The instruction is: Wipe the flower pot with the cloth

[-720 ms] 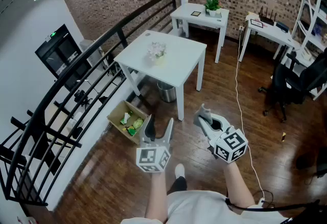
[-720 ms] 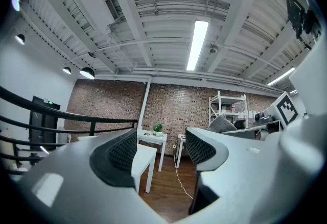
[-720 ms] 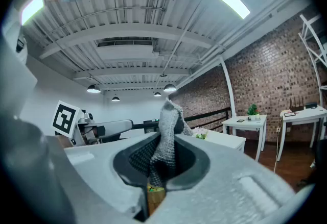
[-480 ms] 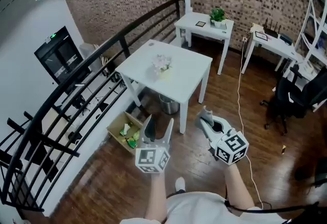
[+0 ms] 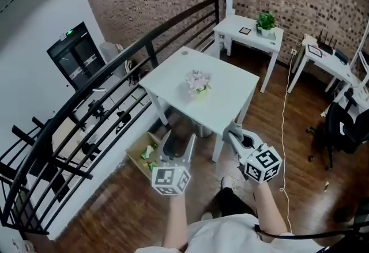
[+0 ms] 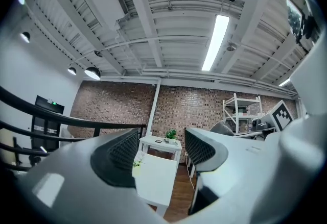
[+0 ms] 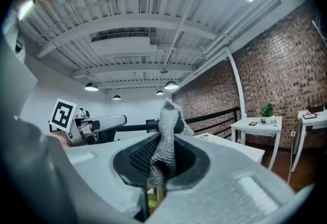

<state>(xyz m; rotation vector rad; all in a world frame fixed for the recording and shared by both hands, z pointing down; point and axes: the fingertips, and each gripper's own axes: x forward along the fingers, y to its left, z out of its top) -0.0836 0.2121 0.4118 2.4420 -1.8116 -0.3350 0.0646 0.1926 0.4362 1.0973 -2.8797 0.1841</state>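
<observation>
Change vs half a second ago: the white table sits larger and closer in the head view, and its near edge is now just ahead of the right gripper, where wood floor showed between them before. Both grippers hold the same pose in front of the body, so this looks like the person walking up, not the arms reaching. The right gripper is clamped on the cloth, a grey knit wad standing up out of the closed jaws. The left gripper has its jaws spread with nothing between them. Read: approach phase, no wiping yet. The cloth is already in hand, so what is left is to close the gap and make contact. The flower pot is ahead of both grippers, past the near table edge around mid-table. In the left gripper view it shows through the jaw gap, close to the left jaw. It is small, pale and yellowish, upright and alone on the tabletop, with pale pink-white blooms spilling over the rim. It is too small here to see any dirt. It probably tips easily, so the free left gripper may need to steady it.
</observation>
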